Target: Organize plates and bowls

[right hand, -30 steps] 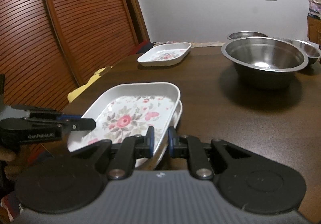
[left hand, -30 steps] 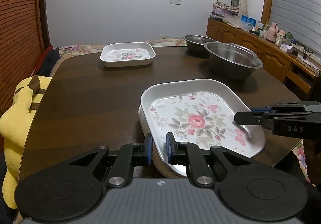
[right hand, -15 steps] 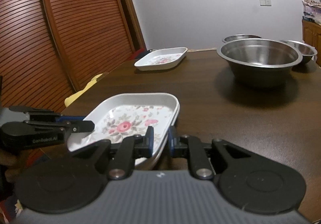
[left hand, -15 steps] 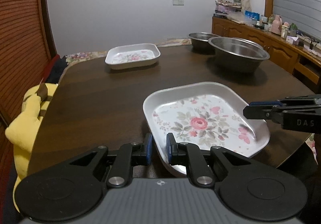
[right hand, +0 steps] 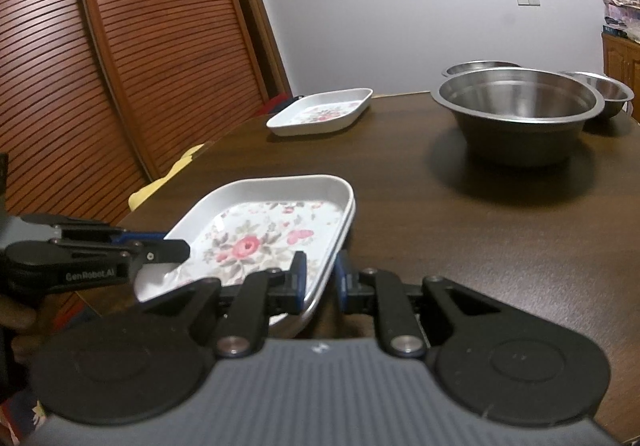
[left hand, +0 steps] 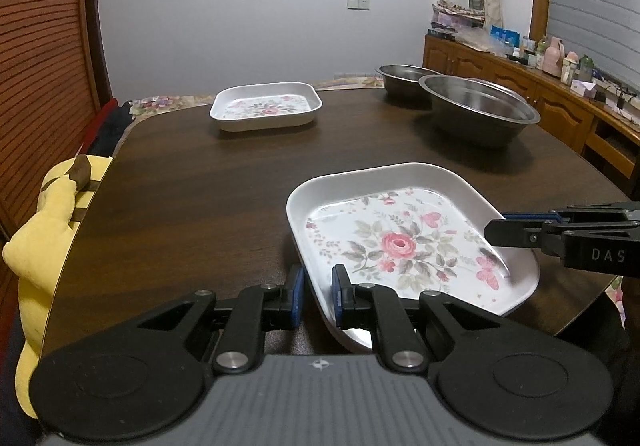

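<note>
Pinching opposite rims, both grippers are angled downward and forward over the near edge of the bench (left hand: 200,182). The left gripper (left hand: 317,290) is clamped narrowly on the near-left rim of the floral tray (left hand: 400,242); the right gripper (right hand: 320,276) is clamped likewise on its near-right rim, and each is seen from the side in the other's view. The tray is a white rounded rectangle with a raised lip and a glossy rose print, held just ahead of both grippers, tilted slightly. In the right view a second rim shows under its far edge.

Far ahead on the dark, wood-grained bench a second floral tray (left hand: 266,106) lies flat; ahead and to the right stand round, brushed steel bowls (left hand: 480,110).

Compared with a second ago, the held tray appears slightly lifted, and the tray visible beneath it then is barely seen now.
</note>
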Demonstrator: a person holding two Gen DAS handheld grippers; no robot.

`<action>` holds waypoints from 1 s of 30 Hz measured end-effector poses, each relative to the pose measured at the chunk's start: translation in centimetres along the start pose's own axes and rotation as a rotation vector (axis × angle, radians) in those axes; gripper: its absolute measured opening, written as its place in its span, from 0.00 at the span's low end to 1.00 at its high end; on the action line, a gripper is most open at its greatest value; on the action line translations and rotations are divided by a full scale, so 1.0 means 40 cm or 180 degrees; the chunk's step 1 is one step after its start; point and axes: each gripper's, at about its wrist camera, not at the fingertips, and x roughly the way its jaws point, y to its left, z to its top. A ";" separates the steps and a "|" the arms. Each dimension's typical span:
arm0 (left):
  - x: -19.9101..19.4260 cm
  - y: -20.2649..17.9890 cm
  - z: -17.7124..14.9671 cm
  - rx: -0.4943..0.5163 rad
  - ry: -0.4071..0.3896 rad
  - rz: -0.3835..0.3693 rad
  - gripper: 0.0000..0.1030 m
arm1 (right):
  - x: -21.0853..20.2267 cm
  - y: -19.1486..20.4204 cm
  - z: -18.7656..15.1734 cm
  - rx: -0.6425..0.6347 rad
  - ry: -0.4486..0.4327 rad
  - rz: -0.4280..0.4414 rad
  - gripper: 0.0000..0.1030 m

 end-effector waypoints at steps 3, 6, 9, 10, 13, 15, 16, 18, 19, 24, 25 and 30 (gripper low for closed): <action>-0.001 0.003 0.002 -0.0015 -0.0002 -0.0009 0.14 | -0.002 -0.002 0.001 0.0010 -0.0001 0.0010 0.17; -0.007 0.006 0.007 -0.0028 -0.0024 -0.0018 0.14 | -0.007 -0.002 0.004 0.0015 -0.0020 0.0018 0.17; -0.016 0.009 0.017 -0.0043 -0.0062 -0.0023 0.14 | -0.015 -0.002 0.009 0.0018 -0.0047 0.0024 0.17; -0.019 0.011 0.021 -0.0052 -0.0083 -0.0027 0.14 | -0.018 -0.002 0.011 0.0017 -0.0055 0.0026 0.17; -0.027 0.018 0.037 -0.0087 -0.0131 -0.0023 0.14 | -0.023 -0.004 0.023 0.0017 -0.0071 0.0036 0.17; -0.029 0.022 0.048 -0.0077 -0.0145 -0.0021 0.14 | -0.026 -0.005 0.035 -0.0001 -0.0097 0.0036 0.17; -0.030 0.023 0.054 -0.0068 -0.0153 -0.0012 0.14 | -0.029 -0.005 0.041 -0.0010 -0.0113 0.0040 0.17; -0.030 0.028 0.066 -0.0053 -0.0171 0.0002 0.14 | -0.031 -0.005 0.056 -0.0040 -0.0130 0.0042 0.17; -0.029 0.031 0.073 -0.0057 -0.0178 -0.0004 0.14 | -0.032 -0.005 0.064 -0.0065 -0.0141 0.0040 0.17; -0.017 0.050 0.106 -0.0041 -0.0207 -0.0008 0.15 | -0.030 -0.008 0.113 -0.0190 -0.0173 0.0048 0.17; -0.013 0.055 0.113 -0.0040 -0.0208 -0.0010 0.16 | -0.027 -0.008 0.125 -0.0216 -0.0174 0.0050 0.17; 0.001 0.084 0.149 -0.0048 -0.0226 -0.0005 0.17 | -0.004 -0.013 0.176 -0.0305 -0.0165 0.0069 0.17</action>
